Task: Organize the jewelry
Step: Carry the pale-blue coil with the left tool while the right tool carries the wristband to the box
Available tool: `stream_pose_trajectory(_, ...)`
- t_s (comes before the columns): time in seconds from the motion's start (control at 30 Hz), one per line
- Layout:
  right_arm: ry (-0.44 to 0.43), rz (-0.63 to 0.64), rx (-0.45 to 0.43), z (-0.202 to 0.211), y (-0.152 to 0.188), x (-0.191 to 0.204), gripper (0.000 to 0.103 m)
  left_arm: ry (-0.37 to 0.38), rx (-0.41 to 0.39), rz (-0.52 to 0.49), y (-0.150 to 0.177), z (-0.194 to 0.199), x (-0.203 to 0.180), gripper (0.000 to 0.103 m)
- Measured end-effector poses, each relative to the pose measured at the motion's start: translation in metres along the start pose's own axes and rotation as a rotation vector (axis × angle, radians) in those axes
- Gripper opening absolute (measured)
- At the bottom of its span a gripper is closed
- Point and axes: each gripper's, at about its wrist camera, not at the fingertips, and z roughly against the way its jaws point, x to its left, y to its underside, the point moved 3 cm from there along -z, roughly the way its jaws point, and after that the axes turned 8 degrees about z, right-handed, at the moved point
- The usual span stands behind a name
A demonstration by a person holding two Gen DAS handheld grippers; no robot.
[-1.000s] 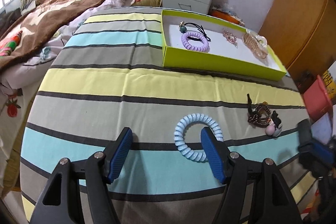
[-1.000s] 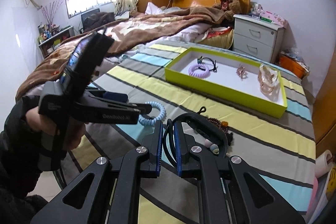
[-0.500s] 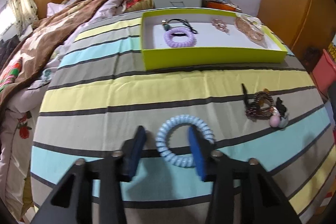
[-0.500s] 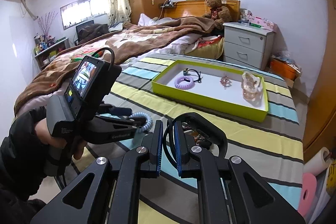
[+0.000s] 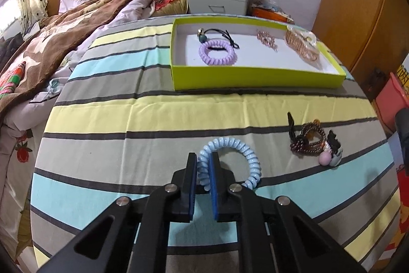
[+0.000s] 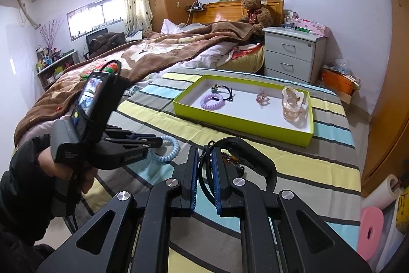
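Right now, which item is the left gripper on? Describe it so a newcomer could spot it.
On the striped tablecloth, in front of the lime-green tray, lies a pale blue spiral hair tie, pinched in the left gripper. The similar coil in the tray is purple; the beaded bracelet pile beside it is dark brown.

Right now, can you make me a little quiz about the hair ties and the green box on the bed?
1. True or false: the left hand-held gripper is shut on the light blue spiral hair tie.
2. Which spiral hair tie already lies in the green box? A. pink B. purple C. white
3. Fill in: the beaded bracelets lie on the striped sheet, ____ the box.

Key
1. True; its blue pads pinch the coil.
2. B, the purple spiral hair tie, beside a black hair tie.
3. Outside.
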Motion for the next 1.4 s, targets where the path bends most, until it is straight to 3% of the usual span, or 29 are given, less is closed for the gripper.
stream_pose_trajectory(0.73,0.069,-0.006,0.008,-0.004,-0.025,-0.031,0.011,0.083,-0.092,0.032,-0.045,0.035,-0.004,0.01)
stream_pose_trajectory(1.1,0.102,-0.008,0.062,-0.037,-0.048,-0.068,0.011,0.127,-0.103,0.047,-0.093,0.025,-0.016,0.01)
stream_pose_trajectory(1.4,0.081,0.036,0.154,-0.089,-0.06,-0.084,0.011,0.127,-0.095,0.073,-0.125,0.0,-0.017,0.01)
